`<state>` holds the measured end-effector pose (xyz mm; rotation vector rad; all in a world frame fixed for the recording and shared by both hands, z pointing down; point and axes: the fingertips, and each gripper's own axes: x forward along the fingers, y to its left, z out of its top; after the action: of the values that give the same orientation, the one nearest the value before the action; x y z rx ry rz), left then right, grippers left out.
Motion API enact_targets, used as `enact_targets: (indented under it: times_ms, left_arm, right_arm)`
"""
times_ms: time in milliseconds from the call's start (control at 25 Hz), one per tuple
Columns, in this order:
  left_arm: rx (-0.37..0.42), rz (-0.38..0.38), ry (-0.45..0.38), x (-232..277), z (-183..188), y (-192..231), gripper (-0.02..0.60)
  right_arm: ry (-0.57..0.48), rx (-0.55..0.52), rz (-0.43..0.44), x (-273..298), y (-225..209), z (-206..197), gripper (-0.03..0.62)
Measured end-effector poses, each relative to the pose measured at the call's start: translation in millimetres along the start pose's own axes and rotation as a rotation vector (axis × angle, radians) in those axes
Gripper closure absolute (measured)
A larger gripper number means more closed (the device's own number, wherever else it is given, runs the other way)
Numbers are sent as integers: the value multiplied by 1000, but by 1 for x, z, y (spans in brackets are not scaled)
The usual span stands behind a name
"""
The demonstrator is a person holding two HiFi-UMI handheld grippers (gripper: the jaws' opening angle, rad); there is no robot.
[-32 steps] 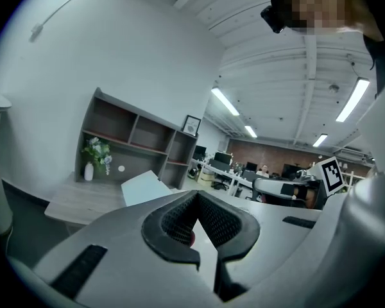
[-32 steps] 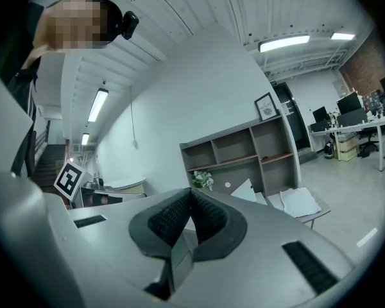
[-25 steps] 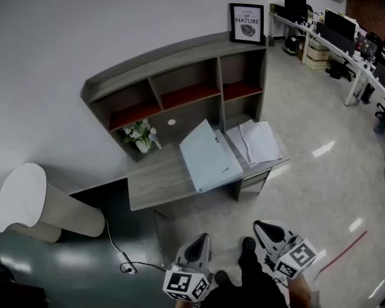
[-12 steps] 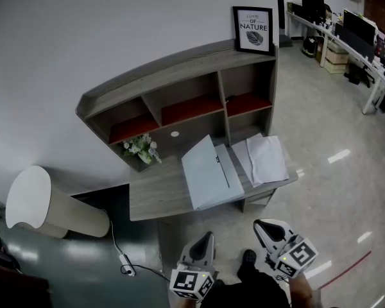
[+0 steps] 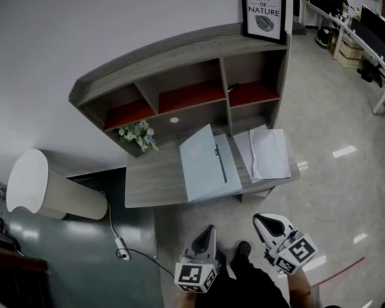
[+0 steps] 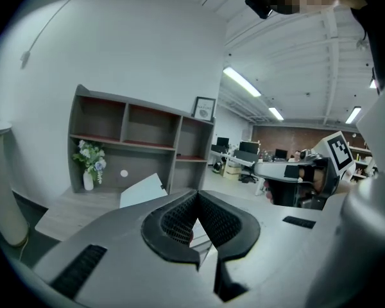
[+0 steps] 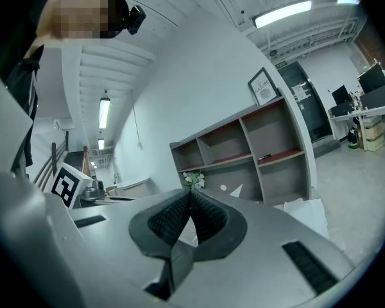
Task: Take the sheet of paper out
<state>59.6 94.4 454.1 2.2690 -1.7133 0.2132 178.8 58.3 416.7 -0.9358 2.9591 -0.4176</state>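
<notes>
Though the left hand-held gripper (image 5: 208,231) and right hand-held gripper (image 5: 262,221) hang closed and empty, well short of the bench (image 5: 154,185), the right one is nearer the sheet of paper (image 5: 269,153), which lies front-to-back on the bench's right end.

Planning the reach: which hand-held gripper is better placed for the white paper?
Right, probably: the right hand-held gripper is nearer the white paper at the desk's right end than the left hand-held gripper.

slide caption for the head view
Both shut, left gripper and right gripper face a desk with blue folder and paper
</notes>
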Motion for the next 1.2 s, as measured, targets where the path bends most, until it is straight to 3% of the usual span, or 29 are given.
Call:
enact_targets:
  times_ms: [320,760,1000,1200]
  left_arm:
    - [18,-5,36,26,-12,5,569]
    - [46,-55,45,72,-7,37,569]
    - [122,-102,93,105,-21,55,565]
    - [187,-149,133,136,-37,61,510]
  right_arm:
    - [14,16,-20,4,-16,-6,582]
    - [14,-19,-62,39,-27,19,582]
    - [13,-30,-117,59,-34,29,582]
    - [29,-31,-165,69,-41,29,582]
